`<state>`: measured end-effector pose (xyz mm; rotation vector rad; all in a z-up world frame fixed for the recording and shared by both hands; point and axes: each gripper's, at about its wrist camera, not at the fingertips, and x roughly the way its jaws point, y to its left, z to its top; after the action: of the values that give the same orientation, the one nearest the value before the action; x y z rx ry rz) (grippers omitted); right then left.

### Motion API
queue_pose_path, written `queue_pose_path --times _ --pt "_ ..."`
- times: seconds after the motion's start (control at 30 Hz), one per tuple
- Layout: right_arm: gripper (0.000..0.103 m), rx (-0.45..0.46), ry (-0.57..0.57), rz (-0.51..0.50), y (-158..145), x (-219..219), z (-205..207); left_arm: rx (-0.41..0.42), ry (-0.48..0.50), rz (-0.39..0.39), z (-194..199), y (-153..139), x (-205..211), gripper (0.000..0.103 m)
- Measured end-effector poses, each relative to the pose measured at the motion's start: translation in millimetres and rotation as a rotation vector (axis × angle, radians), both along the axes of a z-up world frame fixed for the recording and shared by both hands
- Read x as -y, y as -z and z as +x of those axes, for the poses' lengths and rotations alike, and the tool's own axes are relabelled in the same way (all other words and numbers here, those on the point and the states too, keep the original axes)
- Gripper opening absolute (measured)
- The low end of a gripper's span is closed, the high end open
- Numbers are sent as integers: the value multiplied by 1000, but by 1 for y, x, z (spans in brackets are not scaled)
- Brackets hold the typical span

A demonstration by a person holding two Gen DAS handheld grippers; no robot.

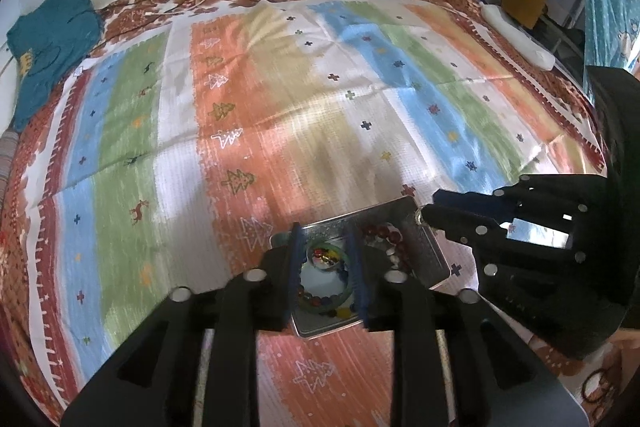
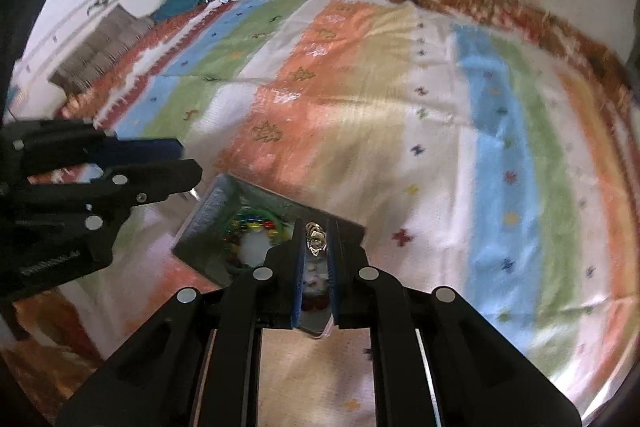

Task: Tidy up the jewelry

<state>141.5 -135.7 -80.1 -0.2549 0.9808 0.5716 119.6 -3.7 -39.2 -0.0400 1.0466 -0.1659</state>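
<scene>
Right gripper (image 2: 316, 241) pinches a small silver ring (image 2: 315, 238) above the rectangular metal tin (image 2: 208, 215); left gripper (image 1: 324, 247), at nine o'clock, stands open, empty.

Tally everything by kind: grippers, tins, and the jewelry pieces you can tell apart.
Grippers: 2, the left gripper and the right gripper
Metal tin: 1
Distinct jewelry pieces: 3, the green bangle, red bead strand and shiny piece
Total: 6

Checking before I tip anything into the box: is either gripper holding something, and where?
The right gripper pinches a small silvery ornament by its sides at the fingertips. The left gripper holds nothing.
</scene>
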Motion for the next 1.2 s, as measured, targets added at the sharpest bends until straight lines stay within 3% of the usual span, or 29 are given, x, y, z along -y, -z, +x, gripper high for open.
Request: queue_pose_path --times 0.07,0.3,0.6,0.67,0.8,1.03,1.2 --pt "32 3 8 -2 0 1 -3 10 -23 11 -2 -2 -3 29" --pt "33 6 46 -1 -2 13 -7 22 -53 11 -17 -6 -12 41" --pt "48 29 79 22 -10 28 -21 37 -64 33 -41 -8 -11 55" --pt "54 34 78 28 -11 30 -25 40 -69 38 -48 -8 -11 67" --pt "62 47 86 57 -17 36 -35 59 -84 50 -61 -10 -11 76" --pt "71 57 97 89 -22 47 -49 80 -92 28 -78 -13 -14 80" --pt "75 76 90 109 -28 52 -62 115 -100 24 -90 -18 -14 89"
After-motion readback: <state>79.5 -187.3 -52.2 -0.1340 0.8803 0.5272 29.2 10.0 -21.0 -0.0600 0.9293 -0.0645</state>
